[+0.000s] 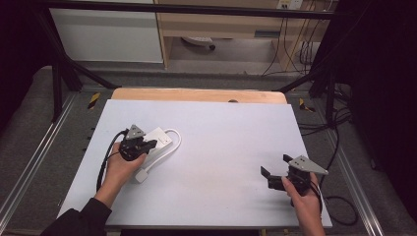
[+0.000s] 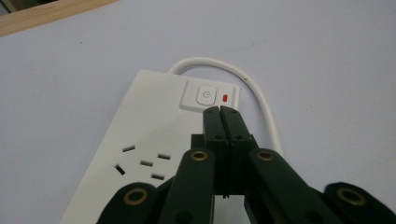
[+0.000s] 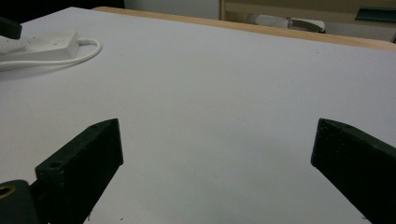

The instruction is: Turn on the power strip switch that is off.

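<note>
The left hand-held gripper (image 2: 220,109) has its jaws pressed together, holding nothing, tips poised just short of the power button (image 2: 206,95) on the power strip (image 1: 158,142). The step in hand appears to be switching the strip; the next move likely calls for a short, straight press on the button. The strip is smooth white plastic, rectangular, with a round white cable (image 2: 261,100), lying near the desk's (image 1: 221,147) left edge. The right hand-held gripper (image 1: 278,166) rests wide open and empty near the right edge.
</note>
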Action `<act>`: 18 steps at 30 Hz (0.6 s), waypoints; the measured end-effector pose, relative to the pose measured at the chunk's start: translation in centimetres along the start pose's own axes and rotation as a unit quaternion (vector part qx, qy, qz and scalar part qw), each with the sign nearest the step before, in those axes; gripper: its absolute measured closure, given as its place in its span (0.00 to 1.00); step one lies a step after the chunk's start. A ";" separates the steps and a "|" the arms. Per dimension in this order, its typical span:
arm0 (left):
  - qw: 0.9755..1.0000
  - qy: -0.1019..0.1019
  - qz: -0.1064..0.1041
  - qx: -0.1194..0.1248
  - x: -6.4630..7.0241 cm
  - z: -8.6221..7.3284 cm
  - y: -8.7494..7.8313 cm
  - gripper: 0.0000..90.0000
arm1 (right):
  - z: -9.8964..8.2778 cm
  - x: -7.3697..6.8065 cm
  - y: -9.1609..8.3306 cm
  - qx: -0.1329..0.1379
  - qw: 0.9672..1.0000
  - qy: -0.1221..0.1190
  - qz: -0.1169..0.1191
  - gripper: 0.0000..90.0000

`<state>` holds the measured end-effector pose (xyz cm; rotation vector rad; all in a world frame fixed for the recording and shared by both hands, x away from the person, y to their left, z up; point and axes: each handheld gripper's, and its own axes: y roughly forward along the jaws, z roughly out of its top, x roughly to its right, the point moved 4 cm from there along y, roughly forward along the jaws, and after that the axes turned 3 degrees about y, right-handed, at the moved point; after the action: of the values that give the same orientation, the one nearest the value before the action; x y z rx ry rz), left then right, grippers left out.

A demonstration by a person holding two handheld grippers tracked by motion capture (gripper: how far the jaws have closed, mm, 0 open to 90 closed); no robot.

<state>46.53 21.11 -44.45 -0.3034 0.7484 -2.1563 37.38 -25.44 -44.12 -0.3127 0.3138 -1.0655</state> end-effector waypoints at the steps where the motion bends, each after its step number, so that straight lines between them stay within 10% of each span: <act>1: 1.000 0.000 0.000 -0.001 0.0 0.0 0.0 1.00 | 0.0 0.0 0.0 0.000 1.000 0.001 0.000 0.03; 18: 1.000 -0.003 -0.001 -0.010 -0.3 -0.6 0.5 1.00 | -0.1 -0.1 0.1 -0.003 1.000 0.000 0.001 0.03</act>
<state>46.74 21.34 -45.24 -0.3225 0.7671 -2.1505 37.40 -25.32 -44.20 -0.3180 0.3172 -1.0626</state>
